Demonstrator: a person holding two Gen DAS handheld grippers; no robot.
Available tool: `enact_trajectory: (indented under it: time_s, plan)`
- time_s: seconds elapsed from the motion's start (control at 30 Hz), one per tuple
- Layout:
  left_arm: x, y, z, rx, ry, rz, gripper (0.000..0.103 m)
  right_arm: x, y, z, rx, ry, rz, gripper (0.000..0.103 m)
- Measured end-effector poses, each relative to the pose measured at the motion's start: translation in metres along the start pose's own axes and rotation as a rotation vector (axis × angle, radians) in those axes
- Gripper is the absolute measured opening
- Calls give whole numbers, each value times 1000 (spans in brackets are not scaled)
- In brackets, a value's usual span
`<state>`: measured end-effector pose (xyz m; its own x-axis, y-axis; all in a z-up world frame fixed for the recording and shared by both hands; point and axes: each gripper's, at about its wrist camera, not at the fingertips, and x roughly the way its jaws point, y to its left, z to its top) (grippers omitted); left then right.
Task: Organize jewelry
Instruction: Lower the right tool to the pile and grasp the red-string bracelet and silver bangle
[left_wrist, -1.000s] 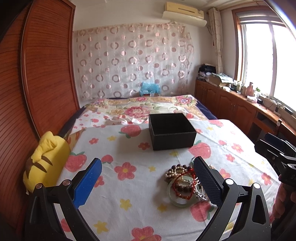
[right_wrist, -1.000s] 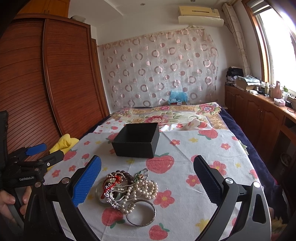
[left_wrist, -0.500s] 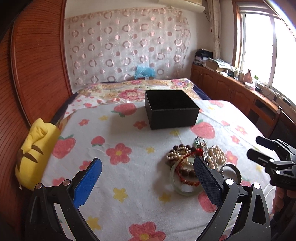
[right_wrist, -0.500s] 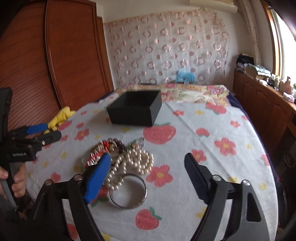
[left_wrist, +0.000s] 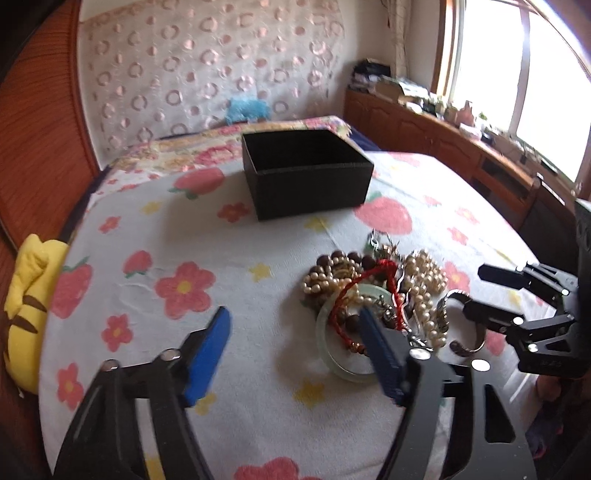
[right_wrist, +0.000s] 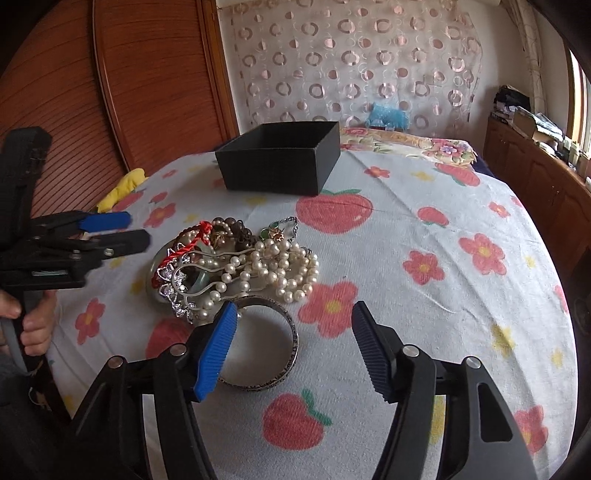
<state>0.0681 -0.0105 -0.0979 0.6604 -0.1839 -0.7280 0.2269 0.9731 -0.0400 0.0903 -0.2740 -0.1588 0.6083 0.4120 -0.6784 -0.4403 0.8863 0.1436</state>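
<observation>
The bed (right_wrist: 424, 229), under a white spread printed with strawberries and flowers, carries everything. Toward its far end stands the black box (right_wrist: 280, 162), open-topped and showing nothing inside from either view; it looks stiff and light.

Nearer lies the jewelry pile (right_wrist: 236, 262), well apart from the box. It is a tangle, so lifting any one strand will likely drag its neighbours. The pearl strands (right_wrist: 280, 269) are limp and probably slippery, best pinched across a bunched part rather than a single loop. The pale green bangle (left_wrist: 332, 354) under the heap is rigid and probably brittle; it should be taken across its rim and set down gently. The metal bangle (right_wrist: 284, 354) lies flat at the near edge of the pile, mostly free of the rest, stiff and easy to grip across its band. The red cord bracelet (left_wrist: 354, 288) and the dark wooden beads (left_wrist: 351, 258) are soft and light. A silver crystal piece (right_wrist: 173, 288) sits at the pile's left edge.

The right tongs (right_wrist: 291, 347) are spread open and hold nothing; the blue left pad hangs over the metal bangle's near-left rim, the other pad over bare sheet, so the bangle seems the likely first pick. The left tongs (left_wrist: 295, 354) are also open and empty, their right pad over the green bangle and the pile's left side, the other pad over bare spread.
</observation>
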Motion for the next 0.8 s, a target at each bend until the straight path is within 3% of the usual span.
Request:
enact_trajectory:
  time_s: [0.33,0.8]
  plan:
    - [20,0,8,12,44,-64,38,1,-1,-1,4,2,17,67]
    - [29,-18,16,86,32,-123,17,3,1,-3,-7,17,24,67]
